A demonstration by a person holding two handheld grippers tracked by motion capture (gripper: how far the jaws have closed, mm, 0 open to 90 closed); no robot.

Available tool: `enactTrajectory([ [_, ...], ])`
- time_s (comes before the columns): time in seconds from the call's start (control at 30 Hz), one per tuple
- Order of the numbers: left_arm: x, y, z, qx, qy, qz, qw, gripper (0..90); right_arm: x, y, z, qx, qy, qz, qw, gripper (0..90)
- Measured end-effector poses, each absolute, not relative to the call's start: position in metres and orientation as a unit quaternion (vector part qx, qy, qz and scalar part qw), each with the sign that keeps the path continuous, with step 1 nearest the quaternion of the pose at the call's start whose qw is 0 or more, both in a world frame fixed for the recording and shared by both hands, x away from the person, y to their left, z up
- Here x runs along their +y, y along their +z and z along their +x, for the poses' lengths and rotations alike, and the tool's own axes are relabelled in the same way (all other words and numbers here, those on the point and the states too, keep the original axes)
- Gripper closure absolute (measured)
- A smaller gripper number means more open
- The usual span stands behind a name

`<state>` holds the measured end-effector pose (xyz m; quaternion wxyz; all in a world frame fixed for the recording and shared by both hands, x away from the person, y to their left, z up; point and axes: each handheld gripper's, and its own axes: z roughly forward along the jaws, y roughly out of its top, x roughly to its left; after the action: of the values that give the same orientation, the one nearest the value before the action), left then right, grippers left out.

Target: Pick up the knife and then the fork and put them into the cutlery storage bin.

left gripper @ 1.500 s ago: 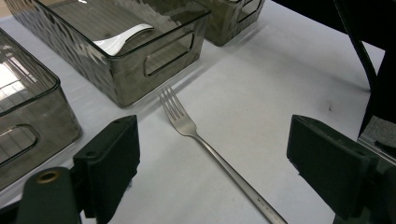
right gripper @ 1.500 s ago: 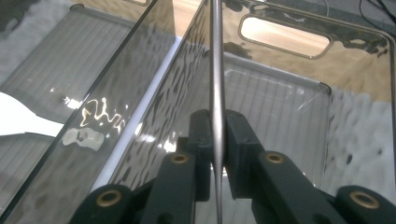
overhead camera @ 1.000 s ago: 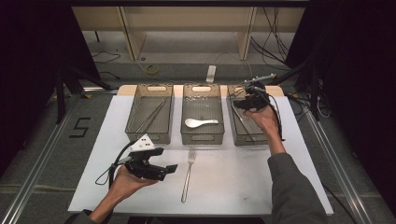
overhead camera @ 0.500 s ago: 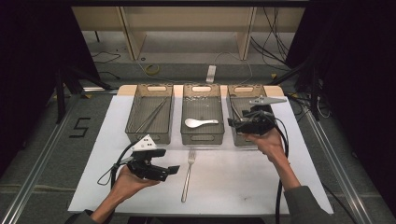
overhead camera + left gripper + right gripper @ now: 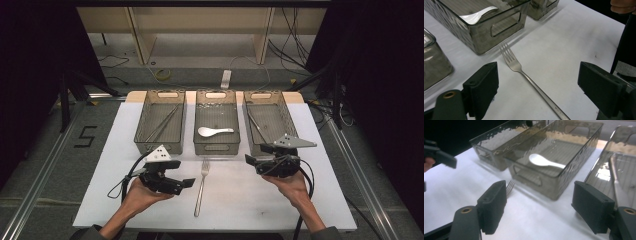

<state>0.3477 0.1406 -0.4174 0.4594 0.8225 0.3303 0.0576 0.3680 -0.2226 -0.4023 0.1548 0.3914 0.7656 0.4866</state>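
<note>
High view showed the fork [image 5: 201,186] unsorted on the worktop [image 5: 320,200] just before the middle bin [image 5: 216,148], both left tongs [image 5: 186,184] and right tongs [image 5: 250,160] wide and empty beside it.

Shiny metal fork [image 5: 529,76], smoky glossy plastic bins [image 5: 216,125]

Silver fork [image 5: 201,186], white spoon [image 5: 214,131], smoky grey bins [image 5: 216,146], white table [image 5: 240,200], black tools [image 5: 187,183]
</note>
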Motion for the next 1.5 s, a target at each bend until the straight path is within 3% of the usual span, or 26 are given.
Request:
enactTrajectory([
  [0.17,0.135,-0.420,0.347,0.321,0.045,0.828,0.457,18.5,-0.225,-0.410,0.351,0.763,0.496,0.387,0.150,28.0],
  [0.3,0.127,-0.423,0.344,0.305,0.032,0.840,0.448,26.2,-0.226,-0.413,0.339,0.765,0.495,0.384,0.150,27.6],
  [0.5,0.111,-0.428,0.341,0.284,0.021,0.859,0.425,45.6,-0.228,-0.419,0.329,0.769,0.491,0.384,0.145,26.7],
  [0.67,0.096,-0.439,0.339,0.260,0.003,0.885,0.387,67.0,-0.228,-0.424,0.323,0.771,0.485,0.387,0.142,26.7],
  [0.9,0.084,-0.453,0.336,0.241,-0.004,0.909,0.340,84.3,-0.223,-0.428,0.320,0.782,0.477,0.378,0.136,27.0],
  [1.03,0.077,-0.462,0.335,0.232,-0.008,0.921,0.314,88.4,-0.221,-0.428,0.319,0.784,0.477,0.376,0.133,27.2],
  [1.5,0.077,-0.469,0.338,0.234,-0.016,0.937,0.258,89.0,-0.220,-0.427,0.317,0.787,0.477,0.368,0.133,27.6],
])
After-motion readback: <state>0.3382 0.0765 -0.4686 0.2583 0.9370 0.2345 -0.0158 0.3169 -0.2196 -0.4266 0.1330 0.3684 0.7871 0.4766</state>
